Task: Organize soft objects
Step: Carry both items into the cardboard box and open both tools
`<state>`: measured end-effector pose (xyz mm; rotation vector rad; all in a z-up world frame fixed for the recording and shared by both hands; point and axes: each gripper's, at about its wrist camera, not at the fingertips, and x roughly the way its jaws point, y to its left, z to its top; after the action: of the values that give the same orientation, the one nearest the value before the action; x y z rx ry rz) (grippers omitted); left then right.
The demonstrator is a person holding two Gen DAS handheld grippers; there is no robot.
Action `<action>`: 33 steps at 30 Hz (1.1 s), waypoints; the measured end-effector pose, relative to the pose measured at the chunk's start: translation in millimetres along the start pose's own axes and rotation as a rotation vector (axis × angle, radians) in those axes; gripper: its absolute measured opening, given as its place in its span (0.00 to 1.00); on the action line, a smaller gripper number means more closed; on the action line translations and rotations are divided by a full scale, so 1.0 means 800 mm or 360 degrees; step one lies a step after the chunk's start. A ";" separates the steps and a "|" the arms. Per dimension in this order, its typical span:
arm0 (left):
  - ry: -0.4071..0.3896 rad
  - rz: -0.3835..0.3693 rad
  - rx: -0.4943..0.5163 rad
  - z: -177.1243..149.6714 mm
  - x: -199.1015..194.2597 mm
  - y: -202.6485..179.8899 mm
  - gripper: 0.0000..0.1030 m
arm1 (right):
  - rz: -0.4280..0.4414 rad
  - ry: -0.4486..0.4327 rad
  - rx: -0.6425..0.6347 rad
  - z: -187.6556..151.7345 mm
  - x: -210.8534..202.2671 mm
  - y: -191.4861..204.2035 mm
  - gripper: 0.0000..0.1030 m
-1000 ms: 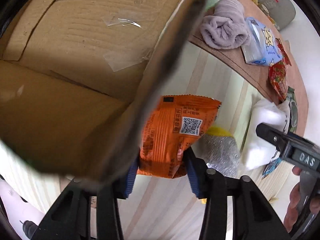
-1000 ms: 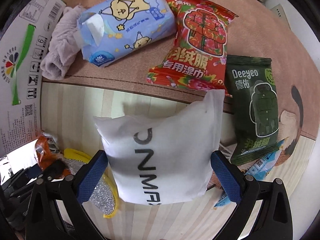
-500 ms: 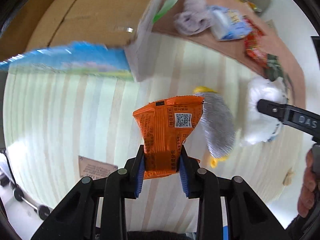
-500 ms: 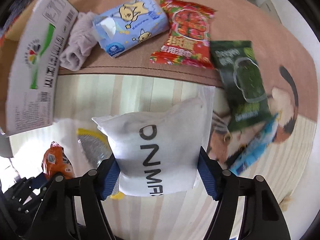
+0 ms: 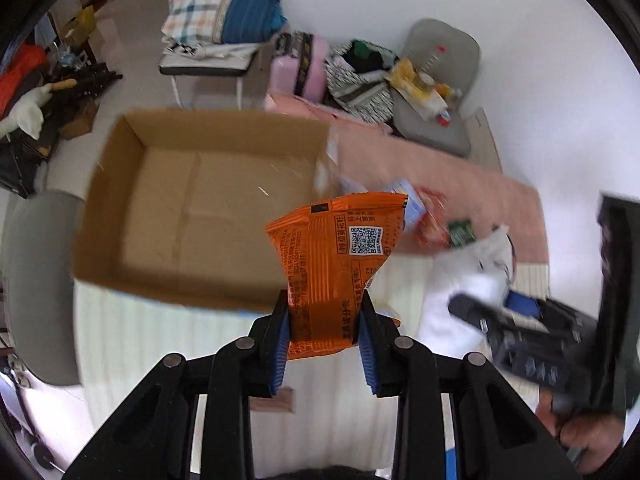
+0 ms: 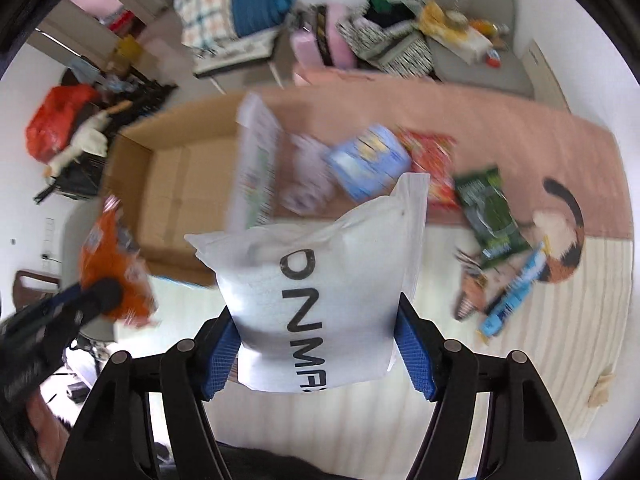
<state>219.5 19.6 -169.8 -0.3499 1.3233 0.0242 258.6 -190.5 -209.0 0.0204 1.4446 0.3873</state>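
Observation:
My left gripper (image 5: 325, 344) is shut on an orange snack packet (image 5: 334, 256) and holds it high, just right of the open cardboard box (image 5: 168, 204). My right gripper (image 6: 320, 354) is shut on a white soft pouch (image 6: 320, 292) with black letters, held above the table edge. The orange packet also shows in the right wrist view (image 6: 112, 256), at the left. The box (image 6: 180, 184) lies behind the pouch, empty inside.
On the pink mat (image 6: 520, 136) lie a blue tissue pack (image 6: 368, 164), a red wipes packet (image 6: 432, 164), a green packet (image 6: 488, 208), a lilac cloth (image 6: 304, 188) and a blue wrapper (image 6: 516, 292). Chairs with clutter (image 5: 432, 80) stand behind the table.
Both grippers have risen well above the table with their loads. The right gripper closed on the white pouch and lifted it. The view now takes in the whole box and room.

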 end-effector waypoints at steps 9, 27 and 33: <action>0.0222 0.0095 0.0031 0.109 0.055 0.140 0.27 | 0.0052 0.0047 0.0069 0.101 0.080 0.154 0.71; 0.0721 -0.0043 -0.0050 0.188 0.231 0.245 0.27 | -0.0174 0.0305 0.0180 0.222 0.296 0.217 0.71; 0.0754 -0.0018 -0.0019 0.190 0.233 0.250 0.34 | -0.0130 0.0353 0.0231 0.229 0.320 0.203 0.76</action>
<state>367.1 215.7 -364.1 -0.3875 1.7899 -0.0637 415.1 70.9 -390.1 0.0363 1.6852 0.2214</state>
